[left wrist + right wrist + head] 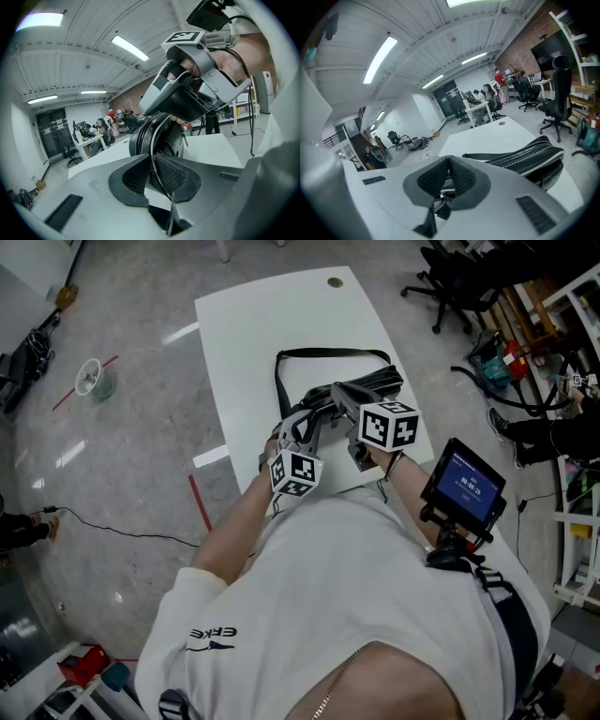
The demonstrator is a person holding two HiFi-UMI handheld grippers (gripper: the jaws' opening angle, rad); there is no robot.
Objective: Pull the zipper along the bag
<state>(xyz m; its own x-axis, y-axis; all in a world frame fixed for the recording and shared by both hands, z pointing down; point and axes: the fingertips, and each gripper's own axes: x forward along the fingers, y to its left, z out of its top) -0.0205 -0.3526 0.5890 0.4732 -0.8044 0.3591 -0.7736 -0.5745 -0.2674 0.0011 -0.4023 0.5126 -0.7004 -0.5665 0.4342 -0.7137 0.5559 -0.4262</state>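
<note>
Left gripper [153,158] is clamping the bag [161,133] edge, bag sitting right ahead of it. Right gripper [448,163] is pinching shut on a small tab, likely the zipper pull [446,191], bag lying just right of it on the surface [281,306]. Bag is looking soft, floppy and light, so it needs bracing. Pull is tiny and probably slippery.

Bag [367,386]: black, pale stitching, silvery zip teeth. Table [281,315] under the bag: white. Left gripper [152,176], right gripper [447,180]: grey, black mesh pads, black-and-white square-patterned cubes
</note>
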